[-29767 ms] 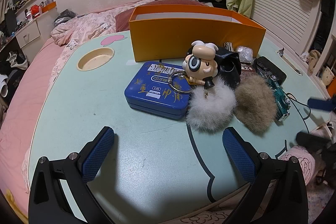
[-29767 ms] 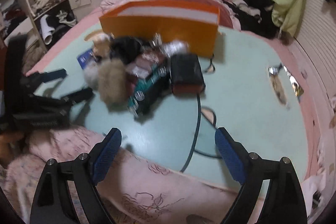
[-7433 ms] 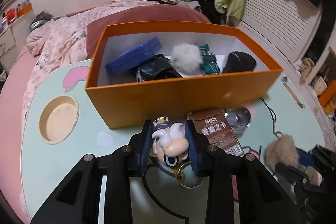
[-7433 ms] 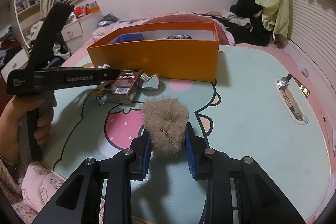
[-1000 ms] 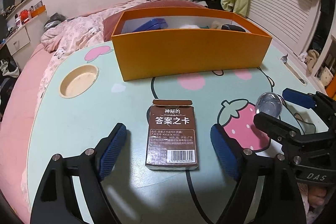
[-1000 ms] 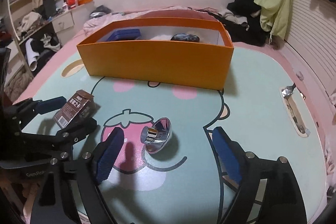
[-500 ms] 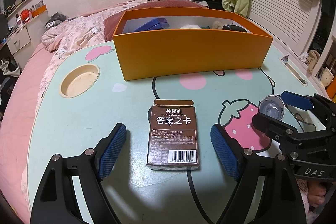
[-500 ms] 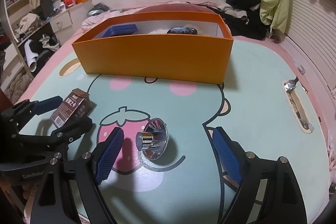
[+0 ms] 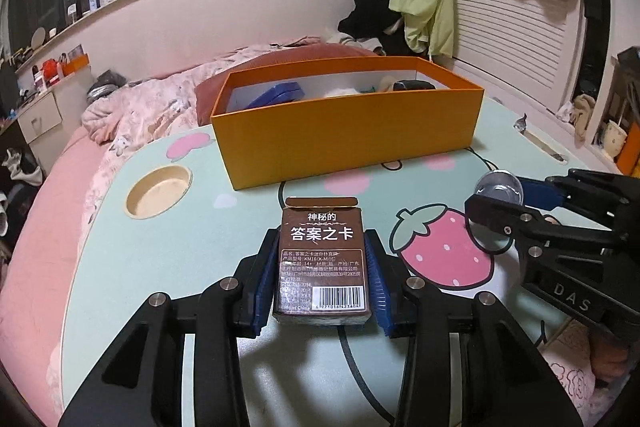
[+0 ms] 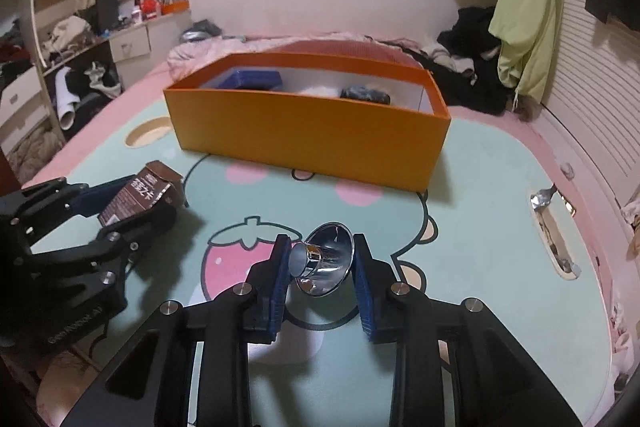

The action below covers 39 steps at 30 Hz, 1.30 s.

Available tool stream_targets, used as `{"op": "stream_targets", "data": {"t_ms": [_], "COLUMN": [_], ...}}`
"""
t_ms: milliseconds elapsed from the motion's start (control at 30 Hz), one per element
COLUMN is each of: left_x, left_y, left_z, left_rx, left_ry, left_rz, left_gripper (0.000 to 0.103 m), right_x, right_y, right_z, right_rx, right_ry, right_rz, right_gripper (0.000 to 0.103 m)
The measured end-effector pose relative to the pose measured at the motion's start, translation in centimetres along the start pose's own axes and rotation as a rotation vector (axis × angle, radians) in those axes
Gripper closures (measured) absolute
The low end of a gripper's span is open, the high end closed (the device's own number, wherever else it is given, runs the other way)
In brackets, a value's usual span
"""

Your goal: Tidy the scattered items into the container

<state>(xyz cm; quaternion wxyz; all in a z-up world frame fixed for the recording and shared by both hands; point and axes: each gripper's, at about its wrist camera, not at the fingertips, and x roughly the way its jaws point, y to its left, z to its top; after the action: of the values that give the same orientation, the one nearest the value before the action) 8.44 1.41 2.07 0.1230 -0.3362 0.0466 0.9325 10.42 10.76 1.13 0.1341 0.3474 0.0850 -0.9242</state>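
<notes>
My left gripper [image 9: 320,267] is shut on a brown card box [image 9: 322,259] with Chinese print, just above the mint table [image 9: 160,259]. It also shows in the right wrist view [image 10: 138,199]. My right gripper [image 10: 320,263] is shut on a shiny silver cone-shaped reflector [image 10: 324,263], seen in the left wrist view [image 9: 498,187] too. The orange box [image 9: 348,135] stands at the far side of the table and holds a blue tin [image 9: 276,95], a white pompom [image 9: 340,91] and a dark item [image 9: 412,85].
A round cup recess [image 9: 158,191] is sunk in the table at left. A slot with foil [image 10: 554,227] lies near the right edge. A pink bed [image 9: 48,179] lies left and behind, a louvred wall [image 9: 512,39] at right.
Both grippers have closed: the left one onto the card box, the right one onto the silver reflector. Both items now sit between the pads, slightly raised.
</notes>
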Motion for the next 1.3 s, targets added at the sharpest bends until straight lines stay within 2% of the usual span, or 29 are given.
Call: {"op": "stream_targets", "data": {"t_ms": [200,367,400,467,533,600,667,733,767,833,867,1100,1300], "left_x": [0.9,1.5,1.5,1.6,1.7,1.7,1.7,1.7,1.6,1.4,1.4,-1.2,-1.8], "left_y": [0.7,0.5,0.5,0.7,0.8,0.8,0.8,0.8,0.9,0.9,1.0,1.0,1.8], "left_z": [0.0,-0.2,-0.2,-0.2,-0.3,-0.3,-0.3,-0.4,-0.4,-0.4,-0.4,-0.3,0.9], "left_rx": [-0.035,-0.032,-0.034,-0.045,-0.053,-0.056,-0.056,-0.058,-0.061,-0.065,-0.065,-0.064,-0.1], "left_ry": [0.054,0.088,0.095,0.106,0.111,0.112,0.112,0.109,0.103,0.095,0.092,-0.034,-0.049], "left_rz": [-0.019,0.0,0.003,0.011,0.013,0.01,0.002,-0.013,-0.015,-0.018,-0.024,-0.027,-0.073], "left_gripper": [0.061,0.06,0.058,0.043,0.042,0.042,0.042,0.046,0.061,0.061,0.061,0.061,0.061], "right_x": [0.9,1.3,1.4,1.4,1.4,1.5,1.5,1.5,1.6,1.5,1.4,0.2,-0.7], "right_y": [0.2,0.6,0.6,0.6,0.6,0.5,0.3,0.1,0.1,0.4,0.6,0.2,0.5], "right_z": [0.1,0.1,0.1,0.1,0.1,0.1,0.1,0.1,0.1,0.1,0.1,0.0,1.4], "right_rx": [-0.008,-0.015,-0.015,-0.013,-0.009,-0.001,0.012,0.018,0.015,0.002,-0.007,0.011,-0.025], "right_ry": [0.038,0.063,0.066,0.067,0.069,0.073,0.074,0.076,0.08,0.075,0.07,0.012,-0.009], "right_rz": [0.003,-0.006,-0.007,-0.008,-0.011,-0.013,-0.015,-0.014,-0.015,0.004,0.012,0.022,0.026], "right_gripper": [0.074,0.074,0.074,0.073,0.065,0.046,0.038,0.038,0.039,0.07,0.075,0.075,0.075]}}
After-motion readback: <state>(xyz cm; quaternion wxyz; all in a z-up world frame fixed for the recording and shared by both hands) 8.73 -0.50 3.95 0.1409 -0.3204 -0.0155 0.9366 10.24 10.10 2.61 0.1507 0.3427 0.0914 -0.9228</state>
